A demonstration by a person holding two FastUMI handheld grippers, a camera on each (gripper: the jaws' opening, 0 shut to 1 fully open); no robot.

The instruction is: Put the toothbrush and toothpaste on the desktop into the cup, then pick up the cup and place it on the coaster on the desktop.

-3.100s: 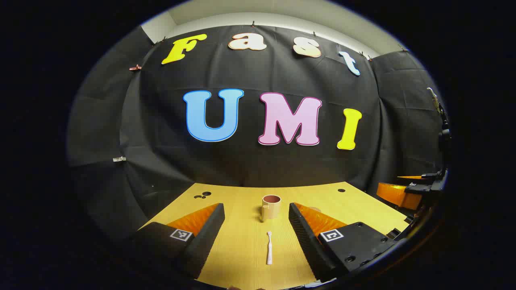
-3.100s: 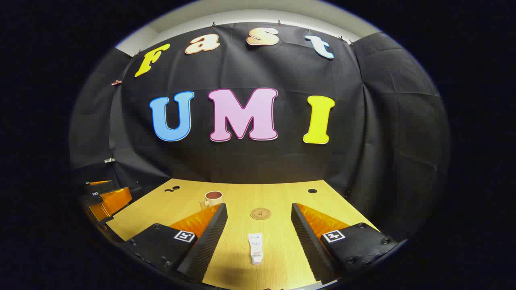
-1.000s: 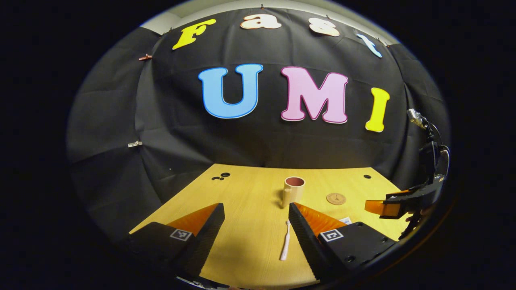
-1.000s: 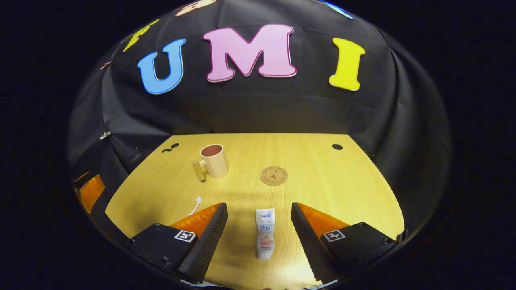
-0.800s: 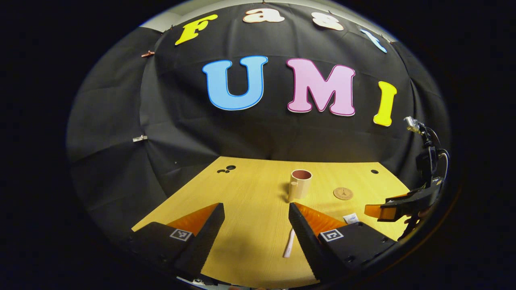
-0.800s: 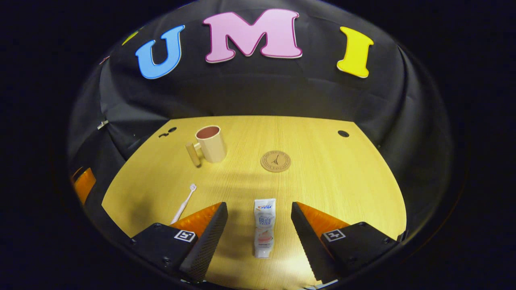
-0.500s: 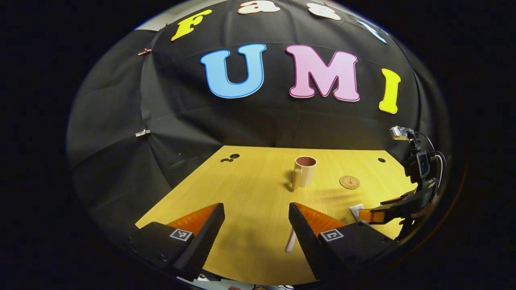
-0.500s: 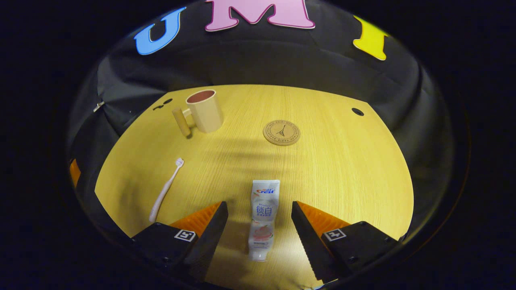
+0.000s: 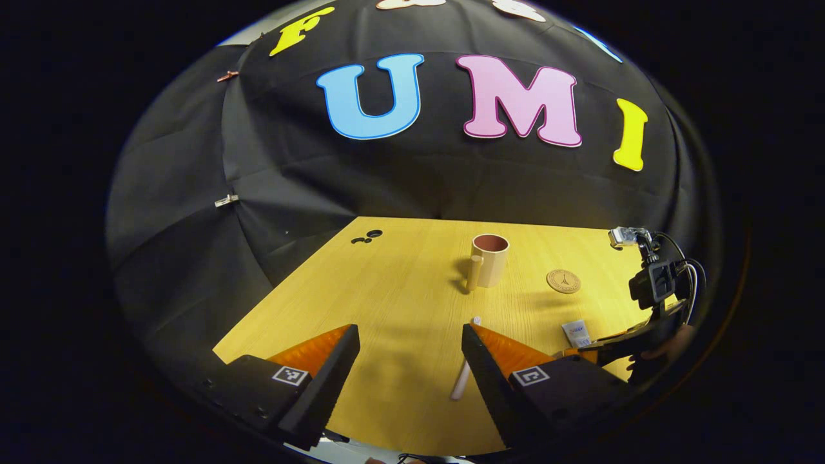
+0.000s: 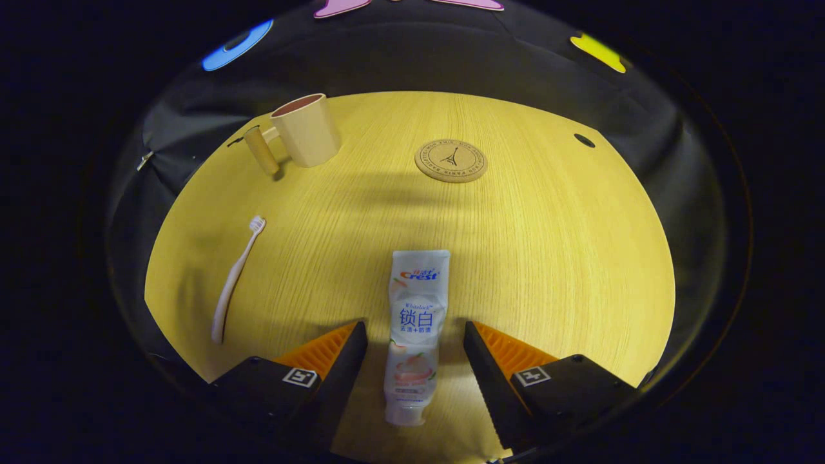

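The bench (image 10: 548,258) spans the middle of the right gripper view, with the cup (image 10: 306,129) standing at upper left and the coaster (image 10: 451,160) upper centre. The toothpaste (image 10: 414,322) lies lower centre between the spread fingers of the right tool (image 10: 412,361), which tilts steeply down over it. To grip well, the right tool should probably close across the tube's middle. The toothbrush (image 10: 233,280) lies at left. The left tool (image 9: 409,361) hangs spread and level, the toothbrush beside its right finger.
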